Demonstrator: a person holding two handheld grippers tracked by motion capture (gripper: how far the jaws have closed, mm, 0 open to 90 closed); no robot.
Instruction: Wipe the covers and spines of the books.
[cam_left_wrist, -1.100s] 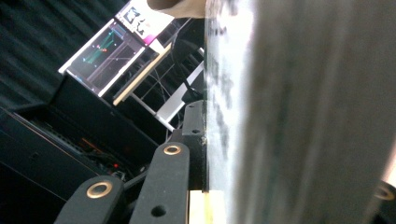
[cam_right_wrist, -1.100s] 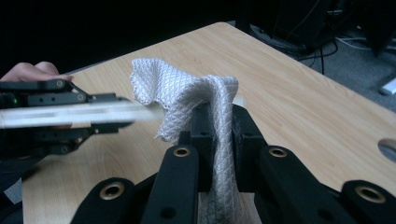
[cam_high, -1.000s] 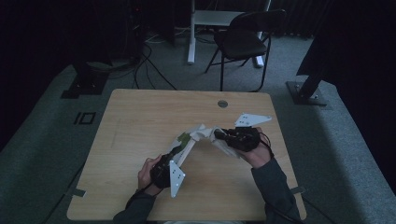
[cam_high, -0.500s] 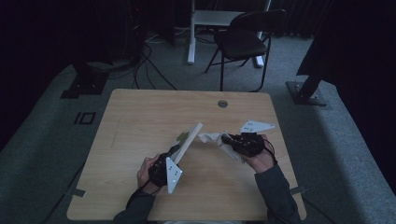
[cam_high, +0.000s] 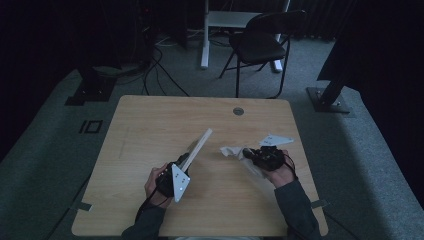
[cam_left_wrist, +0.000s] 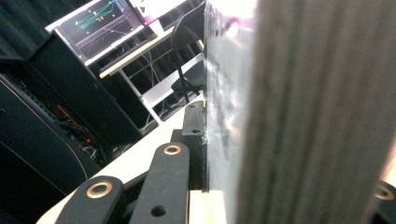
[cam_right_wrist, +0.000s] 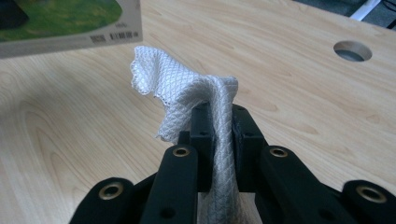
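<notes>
Two grippers work over a wooden table (cam_high: 150, 125), one in each of the person's hands. Nearest the person, the left gripper (cam_high: 172, 175) is clenched on a thin flat board (cam_high: 197, 149), which rises slanted from its jaws toward the middle of the table; in the left gripper view the board's grey edge (cam_left_wrist: 317, 112) stands right against the black jaw and blocks most of the scene behind. The right gripper (cam_high: 257, 156), on the right side of the table, is grasping a white cloth (cam_high: 232, 150). In the right gripper view the cloth (cam_right_wrist: 196, 93), a quilted weave with a scalloped edge, is pinched tight between the two pads, and its free end flops over toward the board, whose printed face with a barcode (cam_right_wrist: 70, 23) shows at the top left. Board and cloth are near each other but apart.

No container can be made out on the table. Its far edge has a round cable hole (cam_high: 238, 111). Beyond the table, the grey carpeted floor (cam_high: 45, 145) carries cables (cam_high: 160, 65), a folding chair (cam_high: 262, 45) and a white desk leg (cam_high: 205, 35), with dark curtains behind. The left gripper view also catches a lit screen (cam_left_wrist: 100, 23).
</notes>
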